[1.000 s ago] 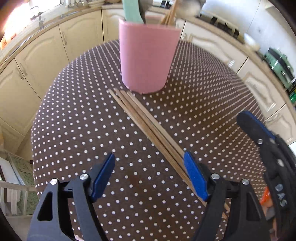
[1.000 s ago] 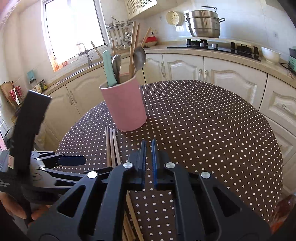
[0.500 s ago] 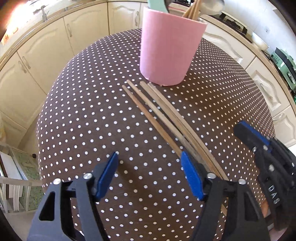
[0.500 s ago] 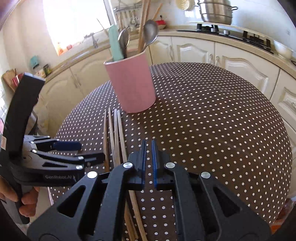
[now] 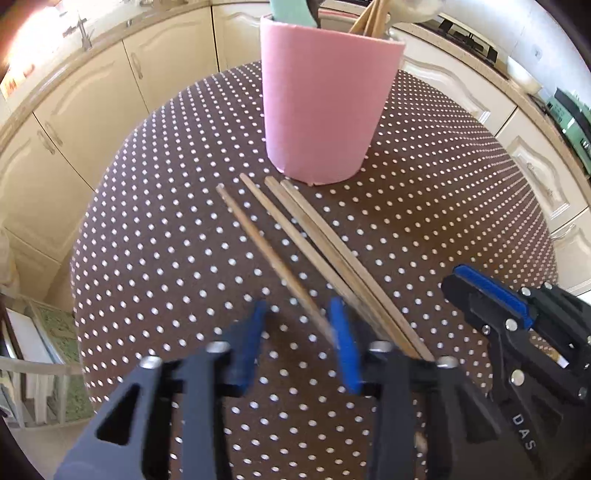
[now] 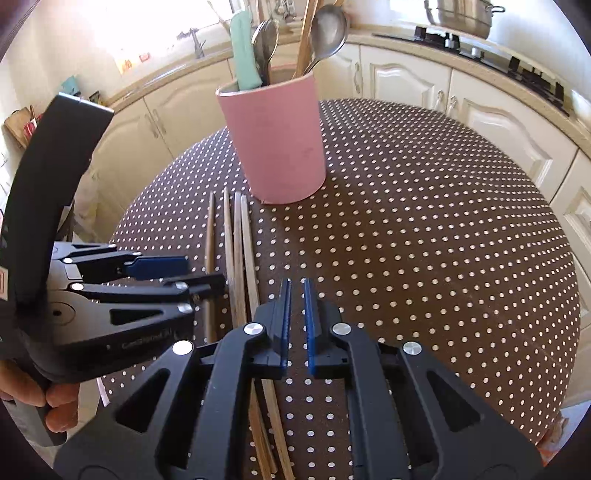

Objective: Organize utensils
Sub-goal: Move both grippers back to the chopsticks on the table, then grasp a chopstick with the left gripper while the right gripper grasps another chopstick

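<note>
Several wooden chopsticks [image 5: 291, 229] lie side by side on the brown dotted table [image 5: 166, 236], their far ends near a pink utensil holder [image 5: 325, 110]. The holder [image 6: 273, 144] has spoons, chopsticks and a mint-green handle in it. My left gripper [image 5: 297, 325] is open, low over the table, its jaws astride the leftmost chopstick [image 5: 266, 251] without gripping it. It also shows in the right wrist view [image 6: 184, 273]. My right gripper [image 6: 295, 317] is nearly shut with a narrow gap and nothing in it, just right of the chopsticks [image 6: 240, 251].
Cream kitchen cabinets [image 5: 74, 110] and a countertop ring the round table. A hob with a steel pot [image 6: 461, 18] is at the back right. The table's right half [image 6: 443, 240] is bare cloth.
My left gripper has narrowed its jaws and moved forward and right over the leftmost chopstick, which now lies apart from the others. My right gripper has moved closer to the holder and parted slightly.
</note>
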Demonstrator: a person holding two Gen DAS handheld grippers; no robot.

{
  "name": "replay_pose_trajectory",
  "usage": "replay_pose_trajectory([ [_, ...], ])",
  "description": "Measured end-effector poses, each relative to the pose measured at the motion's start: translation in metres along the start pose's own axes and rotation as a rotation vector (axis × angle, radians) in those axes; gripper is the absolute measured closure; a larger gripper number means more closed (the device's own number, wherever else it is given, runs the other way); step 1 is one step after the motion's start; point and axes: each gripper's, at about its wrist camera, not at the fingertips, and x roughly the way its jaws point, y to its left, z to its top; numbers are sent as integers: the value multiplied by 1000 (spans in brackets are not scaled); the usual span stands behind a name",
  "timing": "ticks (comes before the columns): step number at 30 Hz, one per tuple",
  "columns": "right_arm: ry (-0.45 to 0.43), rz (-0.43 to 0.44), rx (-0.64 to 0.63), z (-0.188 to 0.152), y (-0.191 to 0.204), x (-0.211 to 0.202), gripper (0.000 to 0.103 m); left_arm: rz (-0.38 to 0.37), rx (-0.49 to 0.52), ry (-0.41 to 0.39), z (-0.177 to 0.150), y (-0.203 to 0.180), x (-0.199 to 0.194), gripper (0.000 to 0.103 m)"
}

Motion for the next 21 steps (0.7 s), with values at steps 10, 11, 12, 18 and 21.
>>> replay_pose_trajectory([
  [10, 160, 60, -75, 12, 17, 29, 95, -105, -11, 30, -2, 40, -10, 96],
  [11, 165, 51, -83, 15, 19, 31, 95, -110, -13, 32, -1, 44, -10, 96],
  [12, 169, 43, -85, 16, 20, 33, 95, -114, -20, 33, -2, 47, -10, 96],
  [18, 232, 49, -100, 29, 25, 43, 95, -115, -17, 41, -1, 58, -10, 95],
  [21, 270, 34, -135, 34, 32, 45, 95, -107, -20, 39, -1, 47, -8, 95],
])
